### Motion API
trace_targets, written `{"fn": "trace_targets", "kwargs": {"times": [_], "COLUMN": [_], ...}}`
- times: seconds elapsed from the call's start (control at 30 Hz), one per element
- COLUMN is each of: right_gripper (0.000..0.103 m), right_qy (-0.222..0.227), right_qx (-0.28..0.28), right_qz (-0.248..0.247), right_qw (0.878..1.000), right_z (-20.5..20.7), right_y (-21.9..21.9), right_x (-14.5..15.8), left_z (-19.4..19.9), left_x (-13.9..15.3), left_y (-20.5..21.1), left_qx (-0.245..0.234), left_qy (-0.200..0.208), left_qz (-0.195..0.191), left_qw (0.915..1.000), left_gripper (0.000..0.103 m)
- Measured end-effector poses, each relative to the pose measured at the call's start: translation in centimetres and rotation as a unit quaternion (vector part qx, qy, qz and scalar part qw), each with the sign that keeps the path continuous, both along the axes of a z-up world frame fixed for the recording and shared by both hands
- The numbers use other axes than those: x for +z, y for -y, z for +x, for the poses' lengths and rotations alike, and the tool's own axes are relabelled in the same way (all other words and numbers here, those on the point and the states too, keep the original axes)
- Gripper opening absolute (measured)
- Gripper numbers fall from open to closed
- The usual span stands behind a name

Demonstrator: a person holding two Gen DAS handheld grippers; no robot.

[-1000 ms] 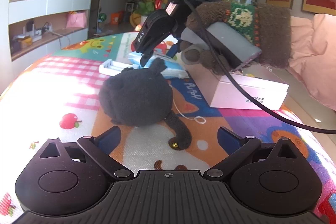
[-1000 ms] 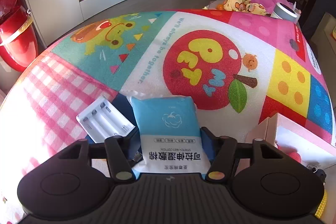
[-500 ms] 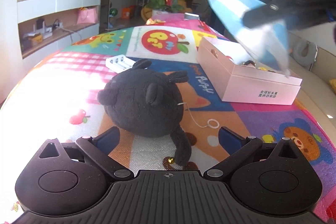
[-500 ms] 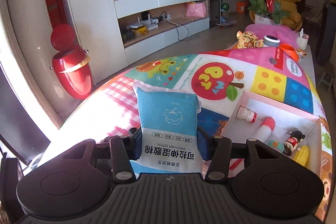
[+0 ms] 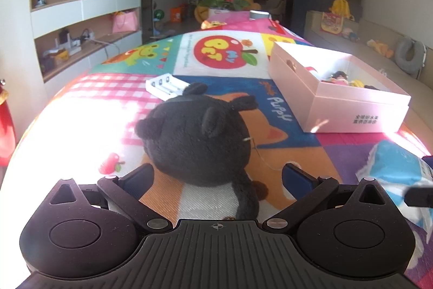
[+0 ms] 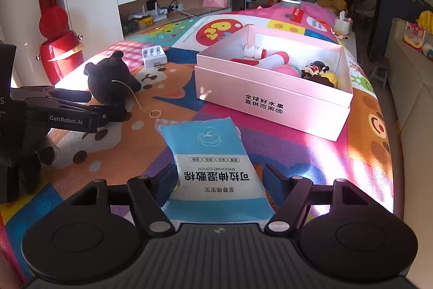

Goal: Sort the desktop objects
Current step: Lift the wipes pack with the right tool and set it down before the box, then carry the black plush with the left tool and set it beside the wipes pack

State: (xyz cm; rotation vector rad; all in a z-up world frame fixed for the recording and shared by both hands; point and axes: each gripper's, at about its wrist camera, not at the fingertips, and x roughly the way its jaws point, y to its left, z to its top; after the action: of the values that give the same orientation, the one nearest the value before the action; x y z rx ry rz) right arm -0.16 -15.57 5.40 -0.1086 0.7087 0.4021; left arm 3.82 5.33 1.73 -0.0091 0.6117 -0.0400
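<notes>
On the colourful play mat (image 6: 311,153), near its front edge, lies a blue and white wet cotton pack (image 6: 213,164), flat, with printed side up. Between the fingers of the right gripper (image 6: 219,178) sits the near half of this pack, but jaws stand wide, with a gap to the pack on the right side; on the left side cannot tell if the finger touches. Also seen at the right edge of the left wrist view (image 5: 397,175), blurred.

Behind the pack, a little to the right, stands an open pink box (image 6: 270,102) with Chinese print on the front wall. Inside: a white bottle with red band (image 6: 254,52), a pink and white tube (image 6: 276,61), a small dark figure (image 6: 315,69) and something yellow (image 6: 331,79), all lying together toward the right half.

Left of the box, a black plush toy (image 5: 197,140) with round ears, resting on the mat, with a thin white cord loop (image 6: 154,114) trailing from it. Around the near part of the toy, the left gripper (image 5: 216,178), jaws wide, not pressing on it. Just behind the toy, a white battery charger (image 5: 166,85)
</notes>
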Motion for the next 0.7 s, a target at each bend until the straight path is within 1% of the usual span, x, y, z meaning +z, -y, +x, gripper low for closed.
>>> {"fn": "trace_targets", "kwargs": {"times": [0.03, 0.07, 0.17, 0.23, 0.3, 0.37, 0.4, 0.43, 0.47, 0.5, 0.53, 0.6, 0.63, 0.7], "right_gripper": [0.078, 0.079, 0.086, 0.089, 0.09, 0.095, 0.095, 0.096, 0.096, 0.098, 0.098, 0.1, 0.1, 0.101], "right_qy": [0.005, 0.007, 0.011, 0.008, -0.005, -0.01, -0.013, -0.014, -0.012, -0.012, -0.013, -0.017, -0.018, -0.017], "right_qx": [-0.007, -0.012, -0.017, -0.021, -0.023, -0.03, -0.033, -0.034, -0.037, -0.039, -0.04, -0.041, -0.041, -0.041], "right_qz": [0.006, 0.01, 0.012, 0.015, 0.023, 0.038, 0.044, 0.05, 0.053, 0.055, 0.057, 0.06, 0.061, 0.058], "right_qw": [1.0, 1.0, 1.0, 1.0, 0.999, 0.999, 0.998, 0.998, 0.998, 0.998, 0.997, 0.997, 0.997, 0.997], "right_z": [-0.2, -0.2, -0.3, -0.3, 0.1, 0.3, 0.4, 0.4, 0.3, 0.3, 0.4, 0.5, 0.5, 0.5], "right_y": [0.2, 0.2, 0.2, 0.2, 0.4, 0.9, 1.1, 1.3, 1.4, 1.4, 1.5, 1.5, 1.5, 1.5], "right_x": [-0.3, -0.5, -1.4, -2.1, -2.4, -2.5, -2.5, -2.5, -2.6, -2.6, -2.6, -2.6, -2.6, -2.7], "left_z": [0.3, 0.8, 1.7, 2.0, 2.3, 2.6, 2.5, 2.5, 2.5, 2.3, 2.0, 1.3, 1.0, 0.5], "left_x": [0.1, 0.3, 0.8, 1.0, 1.0, 0.9, 1.0, 1.0, 1.2, 1.3, 1.4, 1.6, 1.7, 2.5], "left_y": [0.0, -0.1, -0.1, 0.1, 0.6, 1.1, 1.5, 1.8, 2.2, 2.6, 3.3, 4.6, 5.3, 5.6], "left_qx": [0.008, 0.018, 0.028, 0.029, 0.027, 0.03, 0.034, 0.025, 0.006, -0.021, -0.063, -0.123, -0.142, -0.16], "left_qy": [0.001, 0.003, 0.007, 0.01, 0.01, 0.012, 0.016, 0.019, 0.02, 0.02, 0.022, 0.031, 0.041, 0.066], "left_qz": [0.002, 0.004, 0.008, 0.016, 0.024, 0.034, 0.044, 0.048, 0.044, 0.035, 0.021, 0.011, 0.014, 0.014], "left_qw": [1.0, 0.9998, 0.9996, 0.9994, 0.9993, 0.9989, 0.9983, 0.9984, 0.9988, 0.999, 0.9976, 0.9919, 0.9889, 0.9847], "left_gripper": [0.103, 0.103, 0.103, 0.103, 0.103, 0.098, 0.087, 0.086, 0.086, 0.087, 0.088, 0.09, 0.094, 0.095]}}
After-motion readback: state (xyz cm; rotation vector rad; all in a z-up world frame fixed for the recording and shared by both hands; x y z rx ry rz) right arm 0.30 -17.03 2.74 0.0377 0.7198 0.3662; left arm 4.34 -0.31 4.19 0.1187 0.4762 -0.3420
